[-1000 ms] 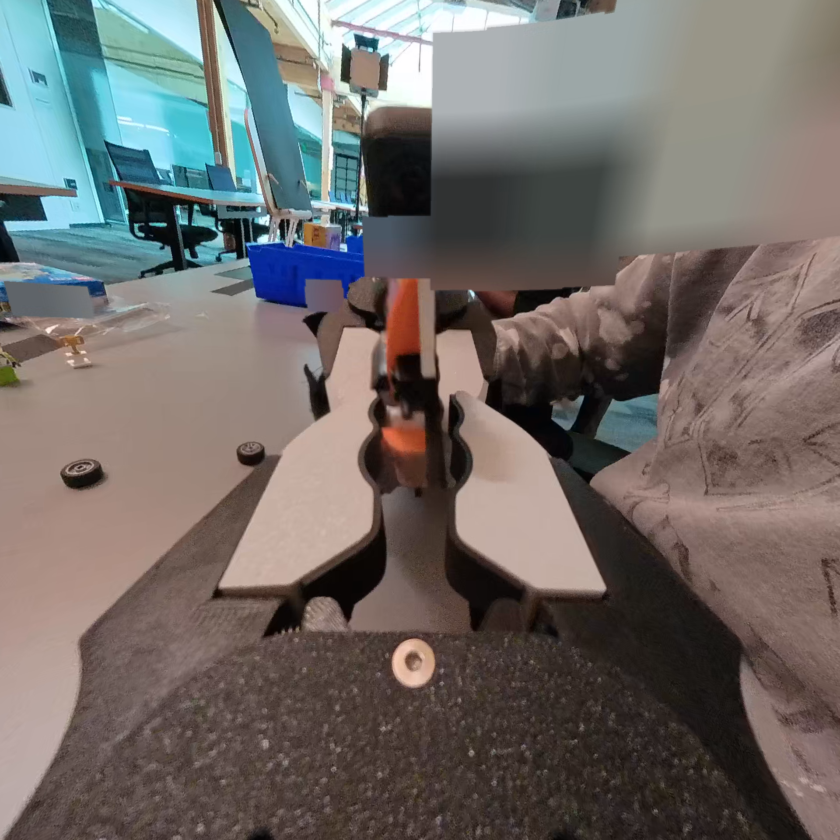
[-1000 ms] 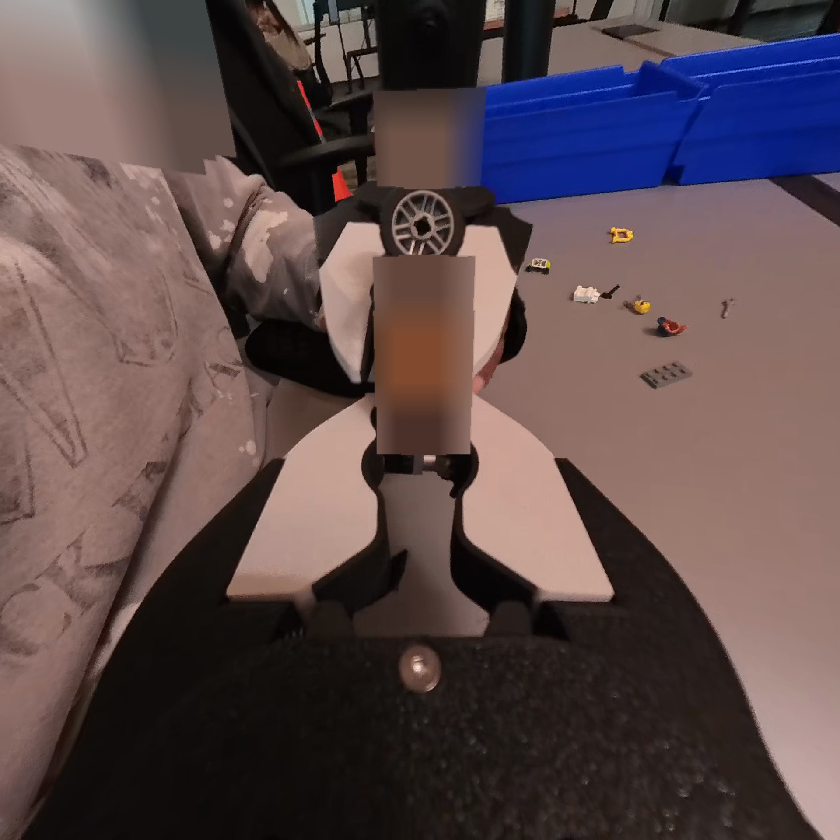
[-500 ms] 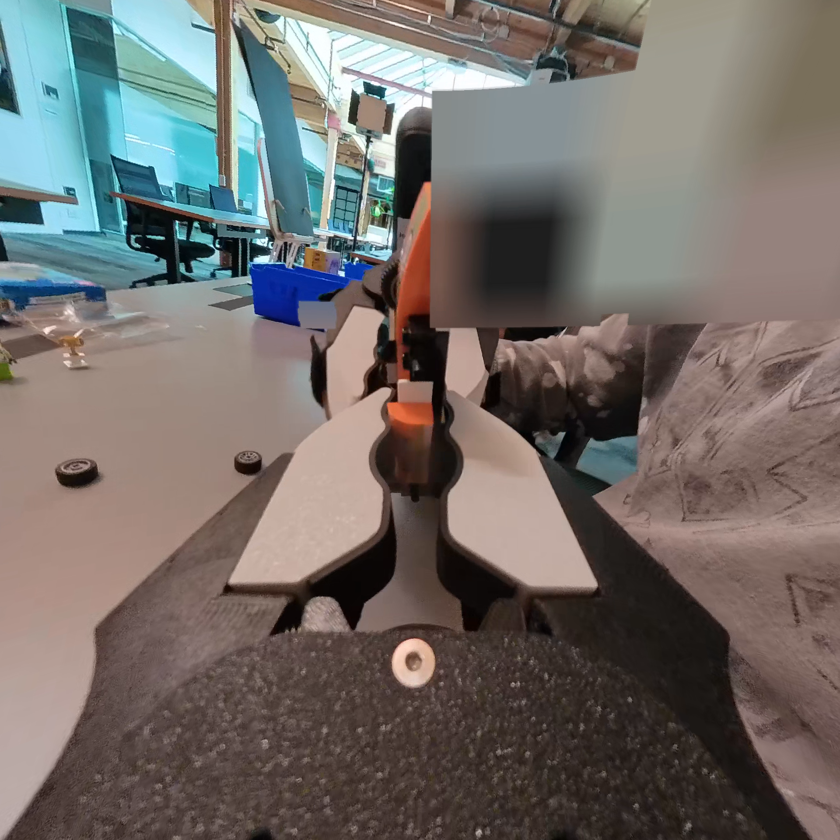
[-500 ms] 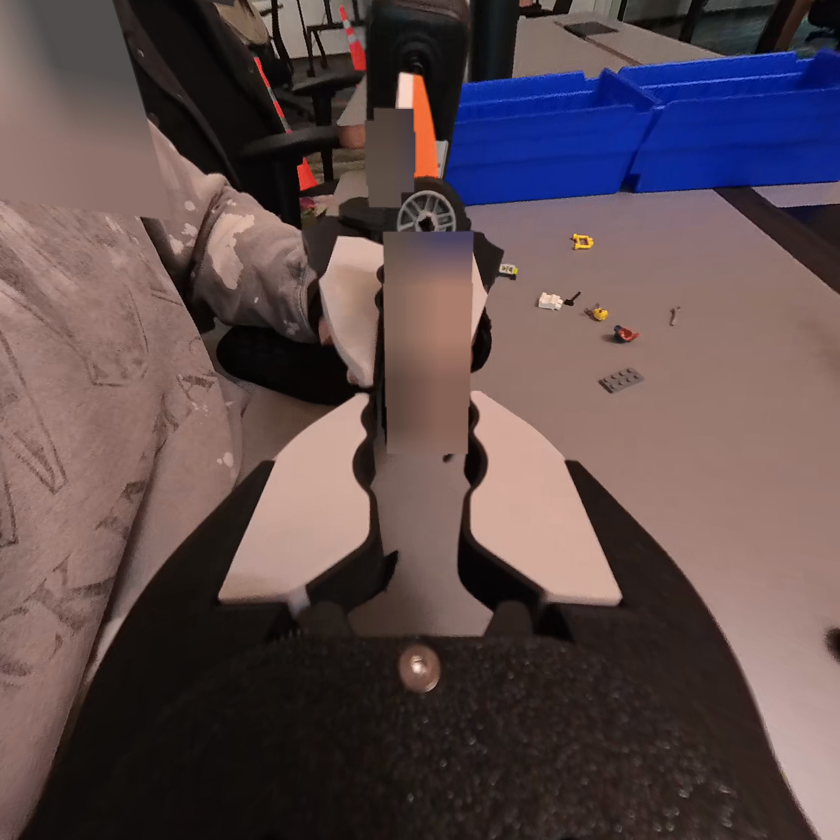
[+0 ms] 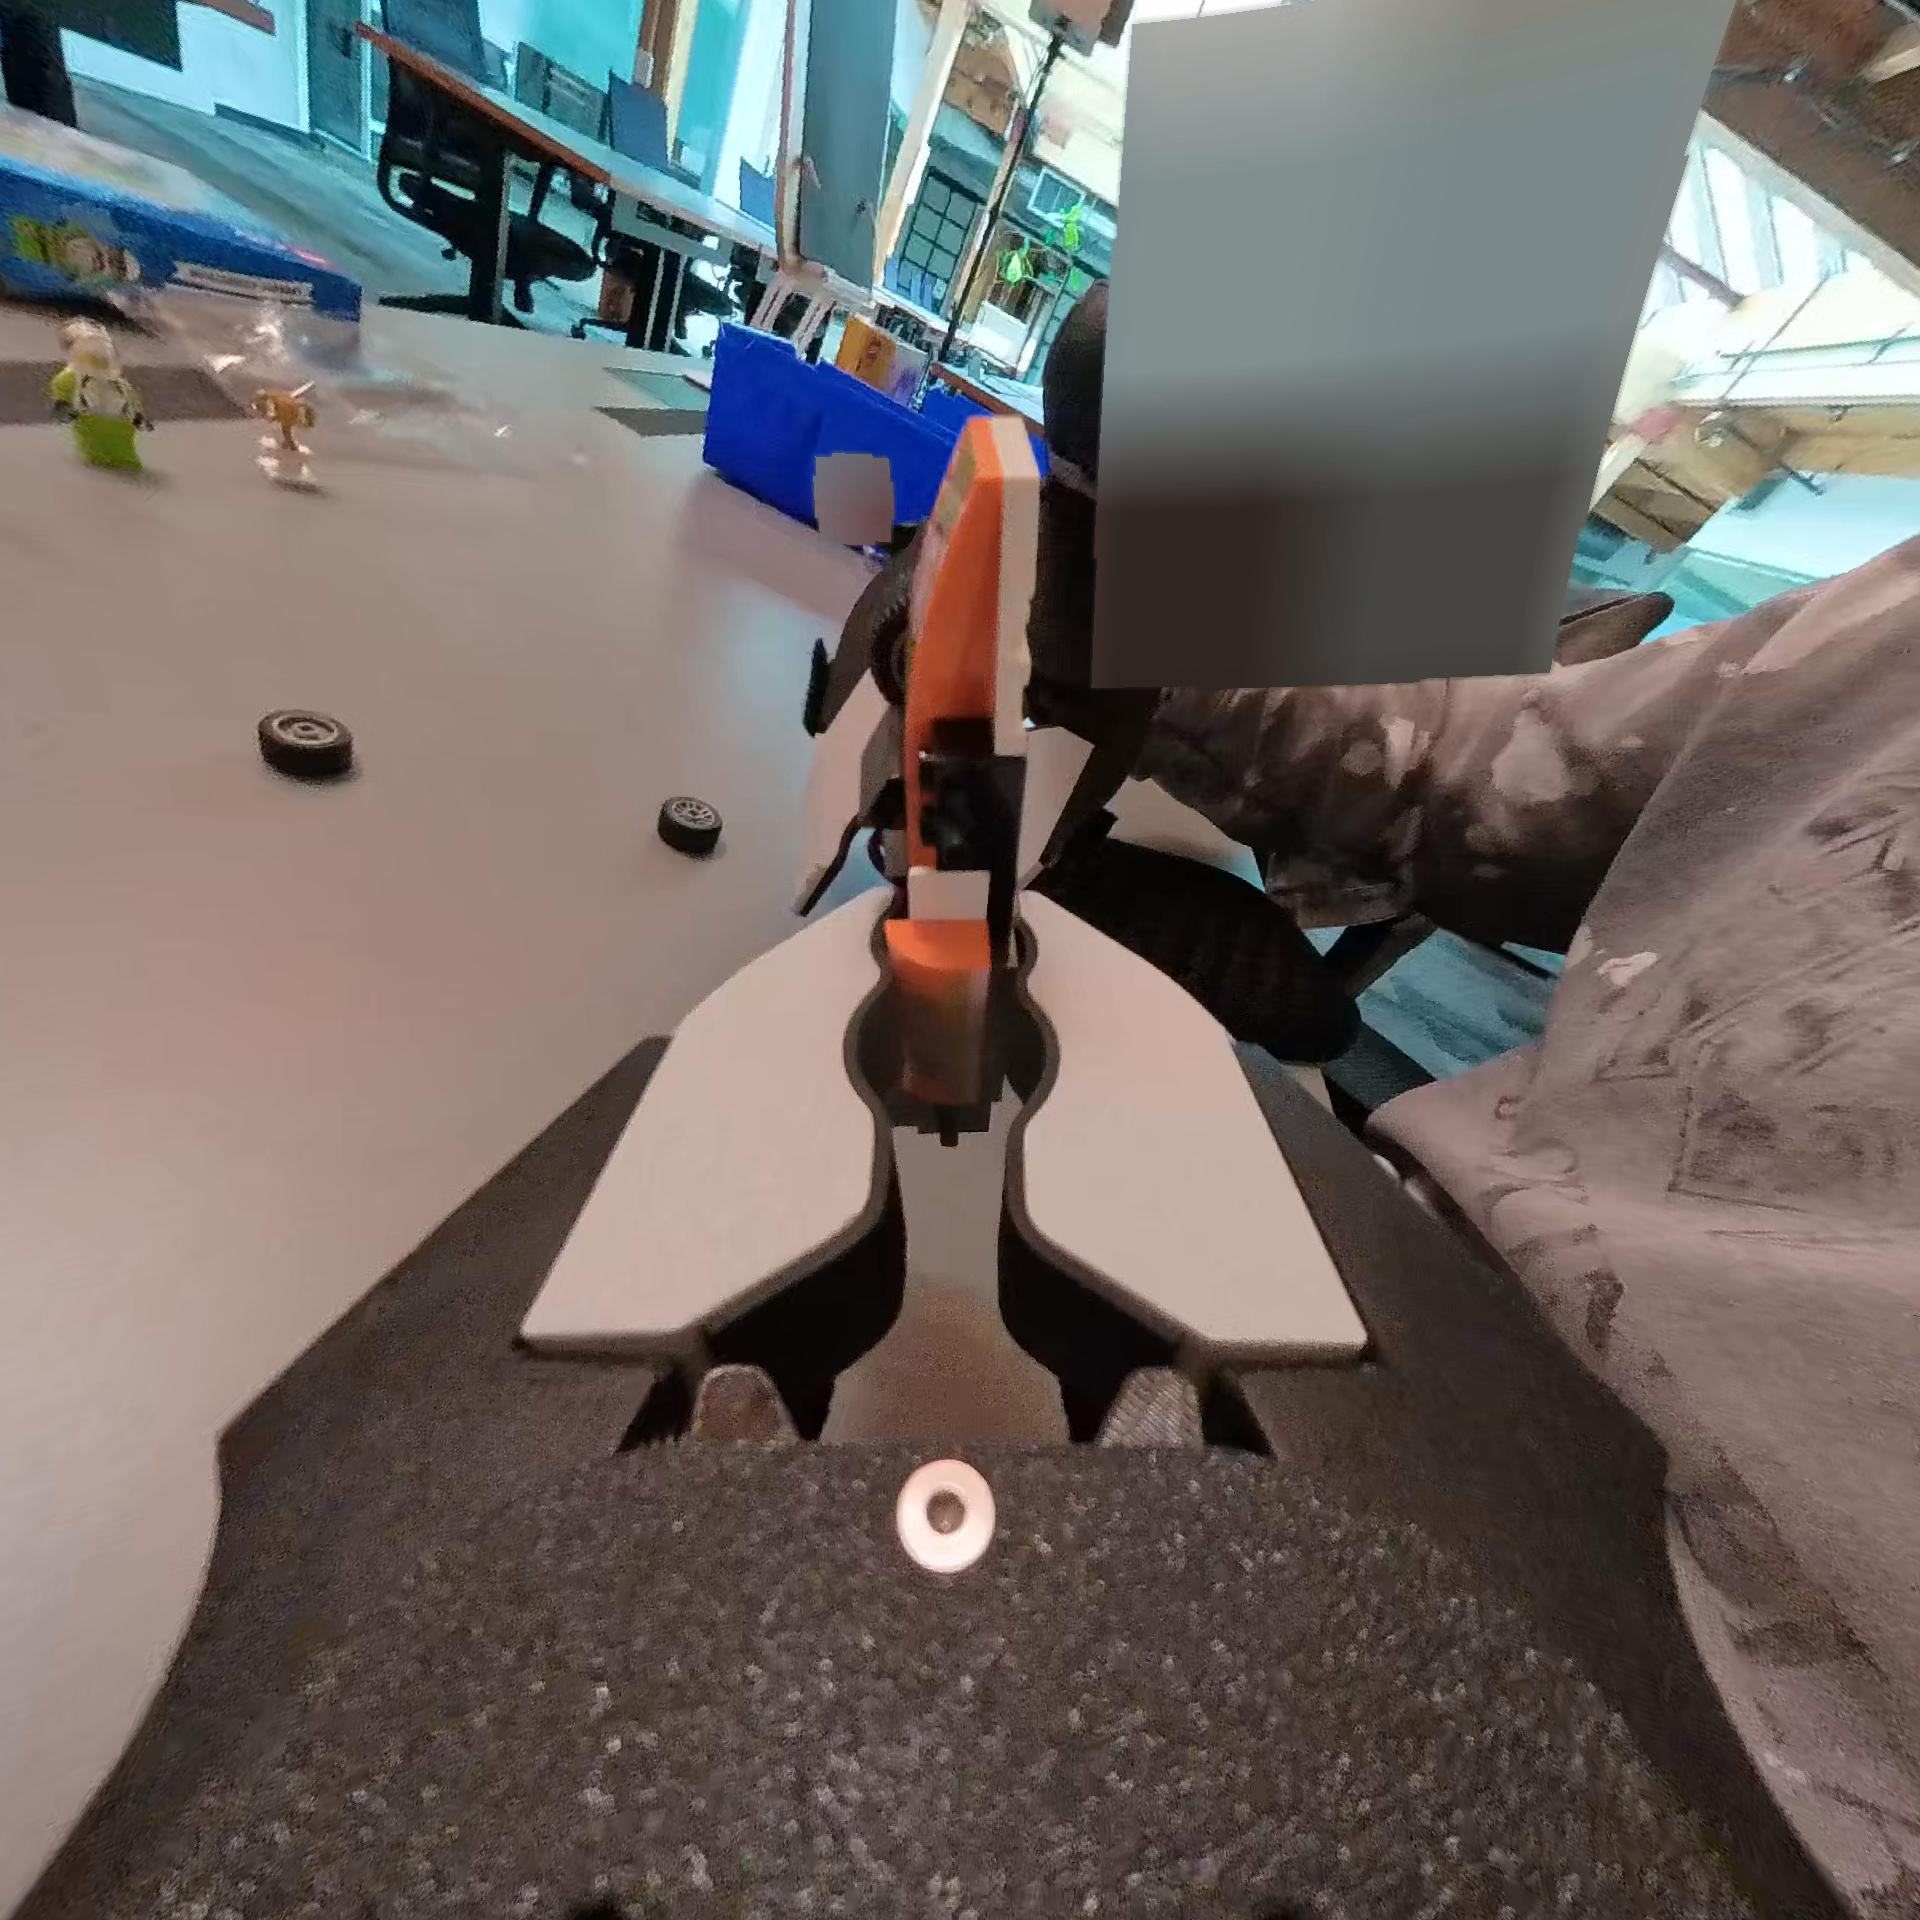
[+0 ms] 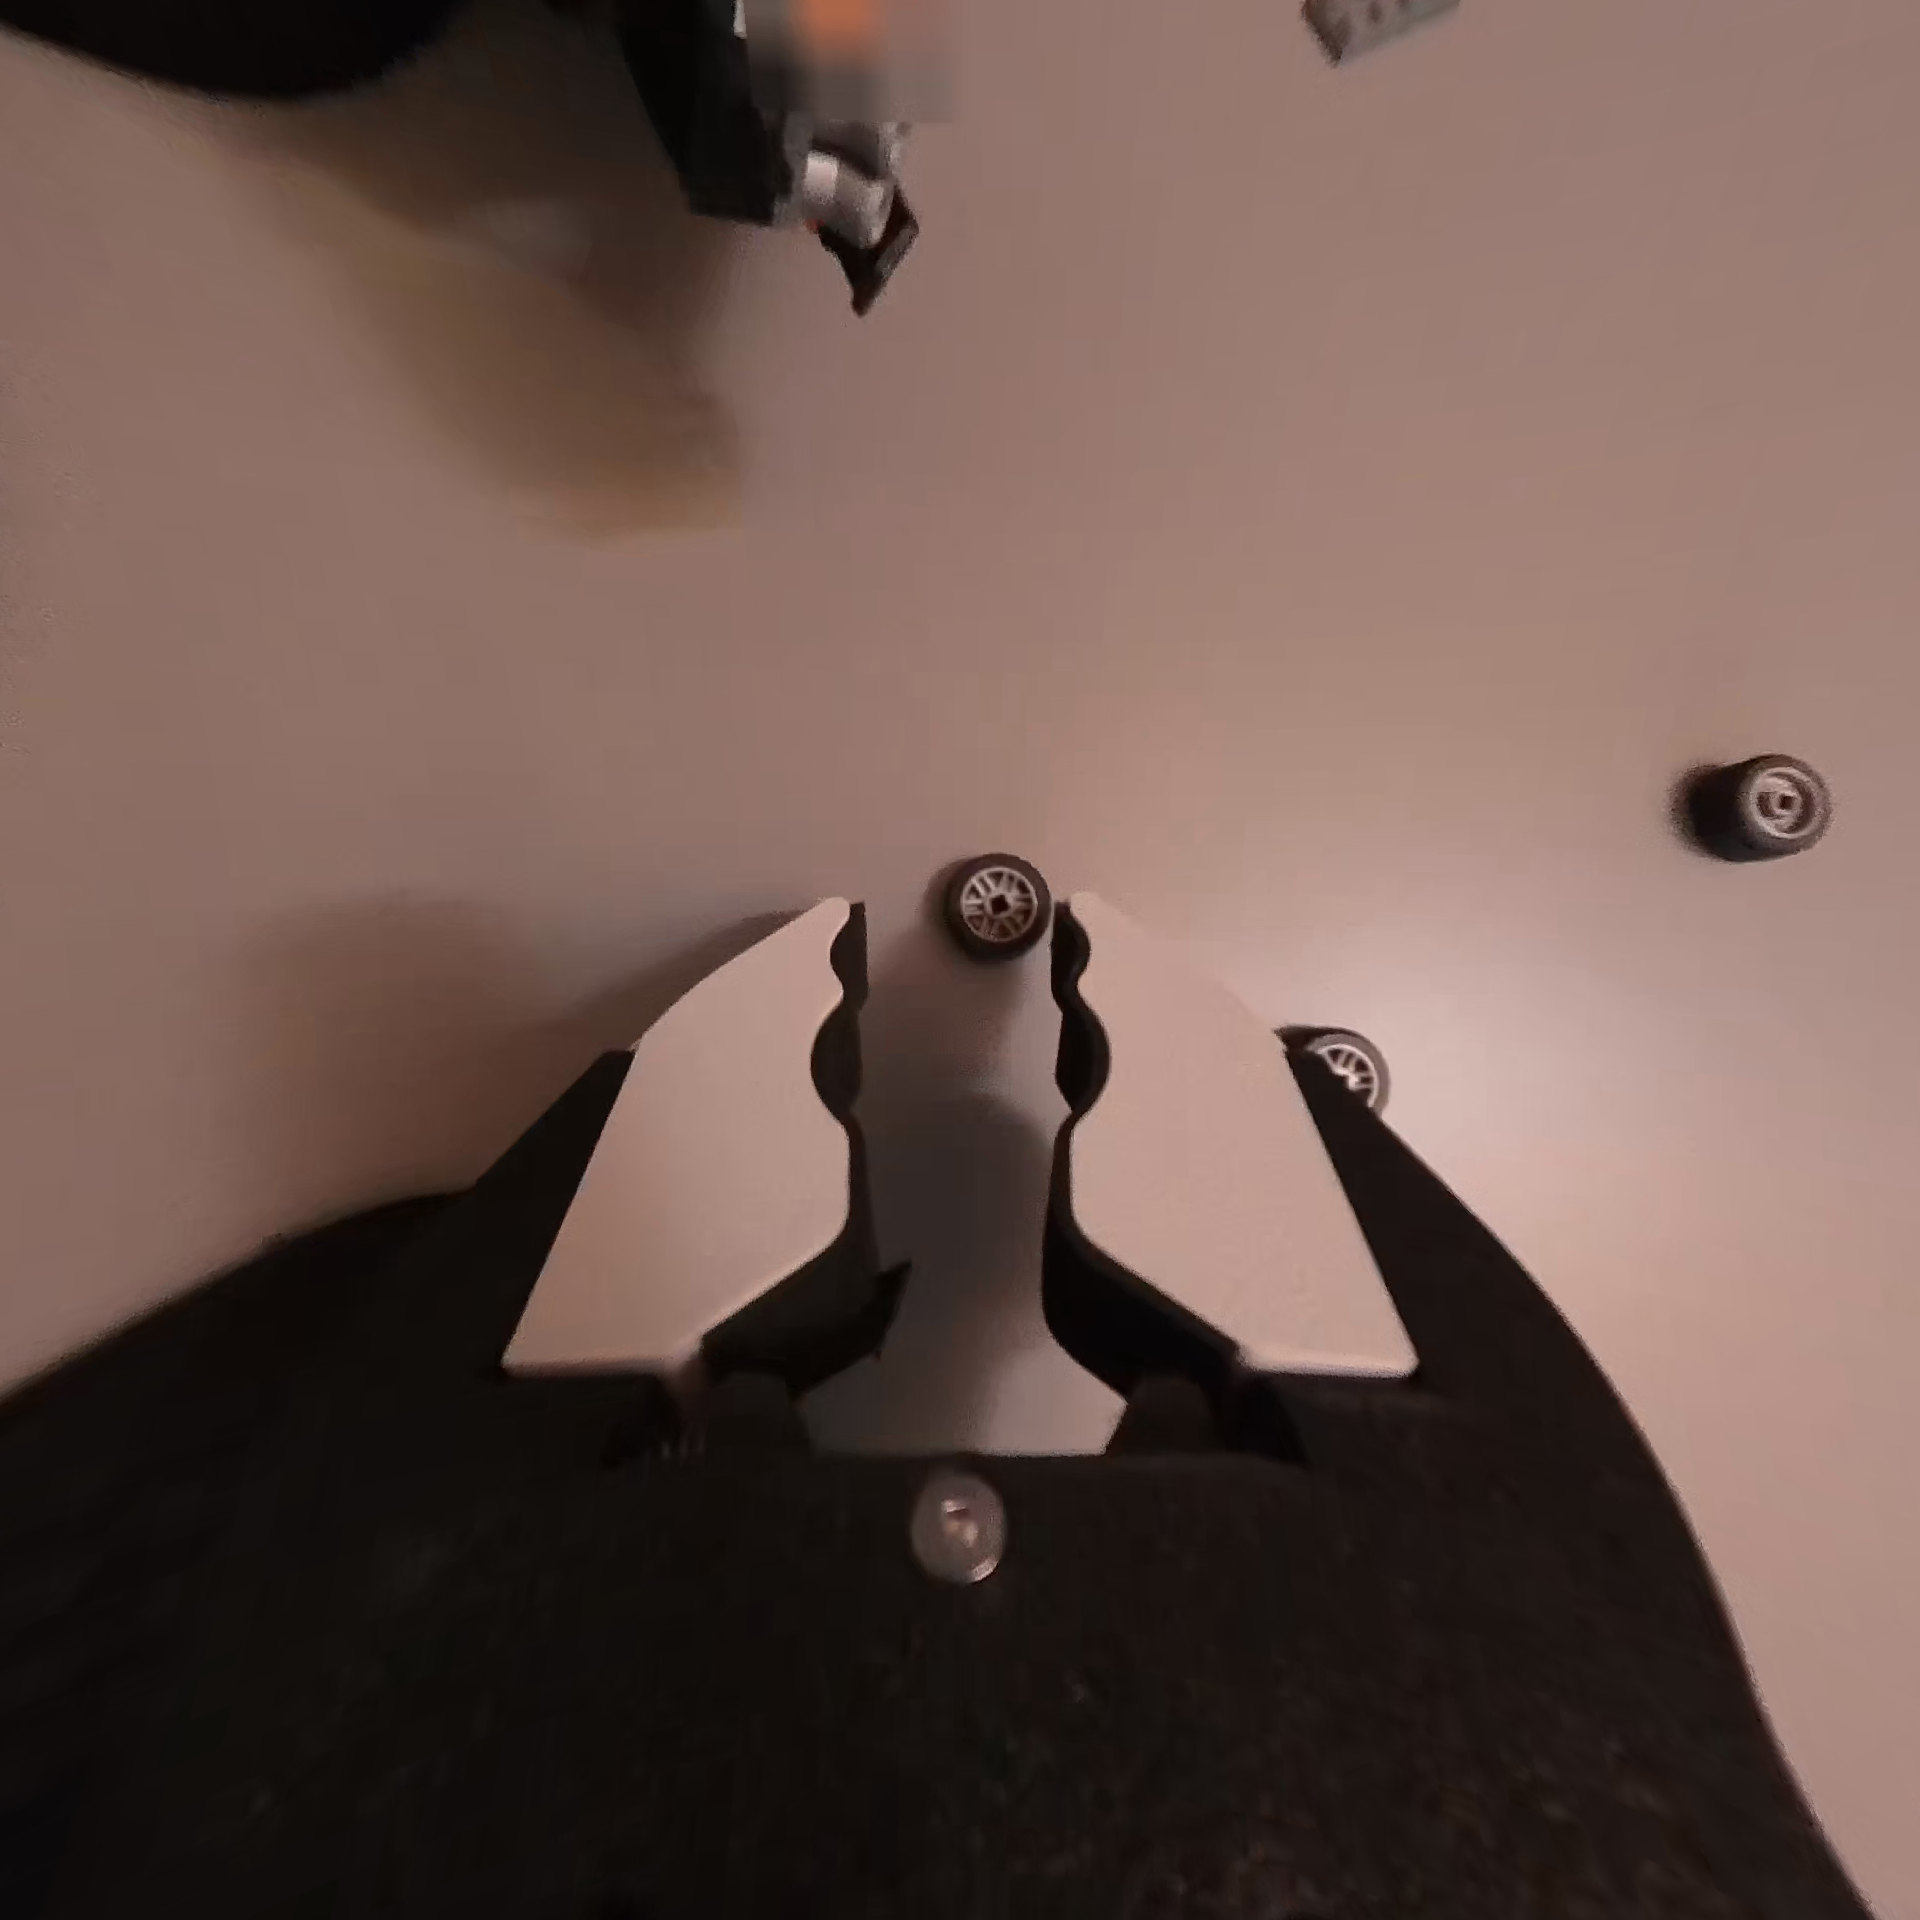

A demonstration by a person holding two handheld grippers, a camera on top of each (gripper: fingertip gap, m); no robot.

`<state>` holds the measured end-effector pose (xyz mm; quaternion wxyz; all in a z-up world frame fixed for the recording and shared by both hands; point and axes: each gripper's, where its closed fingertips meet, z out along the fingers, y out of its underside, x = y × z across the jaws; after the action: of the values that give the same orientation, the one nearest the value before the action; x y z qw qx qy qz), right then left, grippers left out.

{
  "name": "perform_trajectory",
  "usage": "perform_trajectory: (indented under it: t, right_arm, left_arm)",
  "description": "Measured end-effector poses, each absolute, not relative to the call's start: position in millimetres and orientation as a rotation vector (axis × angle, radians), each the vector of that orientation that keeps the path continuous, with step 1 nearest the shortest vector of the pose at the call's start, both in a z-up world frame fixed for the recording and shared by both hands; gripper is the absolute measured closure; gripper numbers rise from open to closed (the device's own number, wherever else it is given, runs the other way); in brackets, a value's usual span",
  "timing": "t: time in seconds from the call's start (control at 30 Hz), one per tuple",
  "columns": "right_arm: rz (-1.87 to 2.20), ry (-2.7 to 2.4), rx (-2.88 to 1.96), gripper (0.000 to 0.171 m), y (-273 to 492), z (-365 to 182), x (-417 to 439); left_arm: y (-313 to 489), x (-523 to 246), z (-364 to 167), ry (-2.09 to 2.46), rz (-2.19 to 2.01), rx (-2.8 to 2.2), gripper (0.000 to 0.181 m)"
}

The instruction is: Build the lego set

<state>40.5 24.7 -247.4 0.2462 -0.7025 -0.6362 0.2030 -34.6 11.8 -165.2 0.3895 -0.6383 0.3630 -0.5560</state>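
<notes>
Around you on the table (image 5: 312,1039) lie two loose wheels (image 5: 305,741), a minifigure (image 5: 99,400) and a blue bin (image 5: 790,447). Your left claw (image 5: 951,940) is clamped on the orange-and-white lego model (image 5: 966,665), held upright above the table. Your right claw (image 6: 956,914) is spread wide, with a small spoked wheel (image 6: 995,906) just past its tips.
</notes>
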Motion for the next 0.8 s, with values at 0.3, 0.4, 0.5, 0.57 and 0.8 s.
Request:
perform_trajectory:
  t: [0.3, 0.4, 0.5, 0.57, 0.8]
  right_arm:
    - [0.705, -1.723, -1.897, 0.15, 29, -248, 28]
    - [1.122, -1.301, -1.77, 0.15, 31, -189, 4]
    - [1.452, -0.893, -1.566, 0.15, 29, -133, -9]
    - [1.545, -0.808, -1.544, 0.15, 24, -129, -15]
    - [1.637, -0.849, -1.586, 0.151, 13, -147, -29]
  left_arm:
    - [16, -36, -171, 0.868, -1.476, -1.661, 0.166]
    - [18, -38, -160, 0.771, -1.616, -1.622, 0.166]
    - [15, -38, -150, 0.705, -1.753, -1.586, 0.166]
    - [16, -38, -146, 0.664, -1.795, -1.575, 0.166]
    - [15, -38, -141, 0.608, -1.873, -1.589, 0.165]
